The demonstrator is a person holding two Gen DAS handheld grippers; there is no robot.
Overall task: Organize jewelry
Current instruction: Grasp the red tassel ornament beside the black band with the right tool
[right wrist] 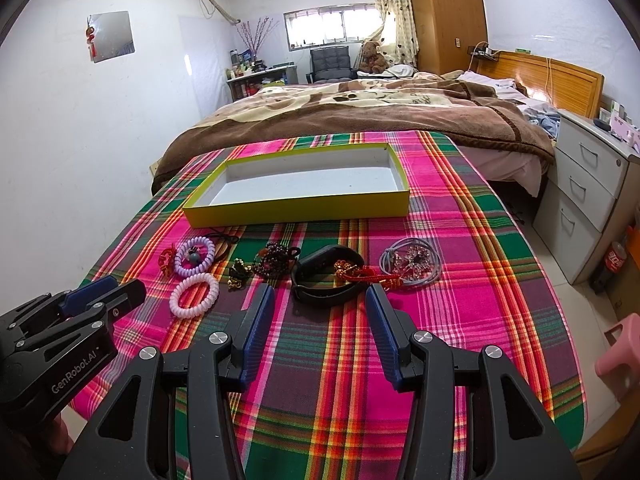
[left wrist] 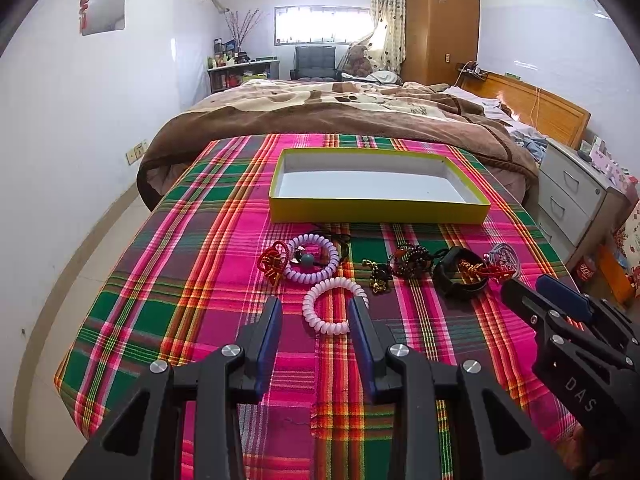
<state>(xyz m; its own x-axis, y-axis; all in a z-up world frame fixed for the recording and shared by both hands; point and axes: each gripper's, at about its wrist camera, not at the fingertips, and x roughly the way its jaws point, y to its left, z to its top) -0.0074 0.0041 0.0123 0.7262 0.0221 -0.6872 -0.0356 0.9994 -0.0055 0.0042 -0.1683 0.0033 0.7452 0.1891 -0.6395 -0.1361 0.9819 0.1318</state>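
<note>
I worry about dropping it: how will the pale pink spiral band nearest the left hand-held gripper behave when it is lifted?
The pale pink spiral band looks like a thin coiled plastic loop, so it is probably very light and springy, squashing between the pads. Its glossy coils may slip. It lies flat on the plaid cloth, so it should not roll.

**Layout on the table**

I see the box point(right wrist: 296, 204) at frame centre on the cloth point(right wrist: 460, 300), the bed point(right wrist: 360, 116) behind it. Below the box the jewelry runs left to right: coil bands point(right wrist: 195, 289), beads point(right wrist: 274, 264), strap point(right wrist: 326, 280), hair ties point(right wrist: 412, 264). Drawers point(right wrist: 588, 184) stand far right.
</note>
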